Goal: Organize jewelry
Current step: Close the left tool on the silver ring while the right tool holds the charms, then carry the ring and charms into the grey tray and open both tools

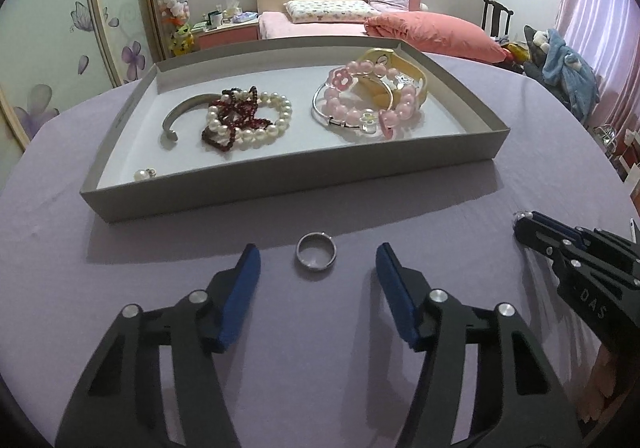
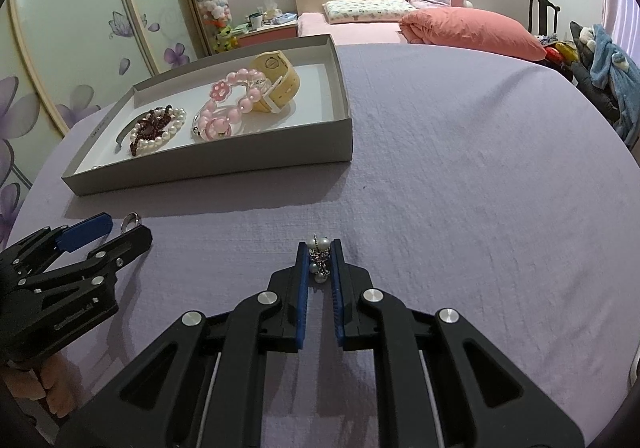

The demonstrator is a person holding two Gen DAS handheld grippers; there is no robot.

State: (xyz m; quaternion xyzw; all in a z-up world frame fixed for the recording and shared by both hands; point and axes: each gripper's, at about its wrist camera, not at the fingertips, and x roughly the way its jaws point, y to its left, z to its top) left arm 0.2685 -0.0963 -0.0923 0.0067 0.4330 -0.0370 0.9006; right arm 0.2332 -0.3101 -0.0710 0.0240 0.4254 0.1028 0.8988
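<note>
A silver ring [image 1: 316,251] lies on the purple tablecloth between the open fingers of my left gripper [image 1: 318,262], just in front of the grey tray [image 1: 280,189]. The ring also shows in the right wrist view [image 2: 131,223]. My right gripper [image 2: 319,248] is shut on a pearl earring [image 2: 320,260] down on the cloth; it shows at the right edge of the left wrist view [image 1: 524,217]. The tray holds a silver cuff [image 1: 180,115], a pearl bracelet with dark red beads [image 1: 246,119], a pink bead bracelet [image 1: 360,103], a yellow watch [image 1: 396,75] and a small pearl earring [image 1: 144,173].
The tray [image 2: 208,171] stands at the far left of the round table. A bed with a pink quilt [image 2: 472,31] is behind the table, wardrobe doors [image 2: 80,27] at left, clothes on a chair [image 2: 600,63] at right.
</note>
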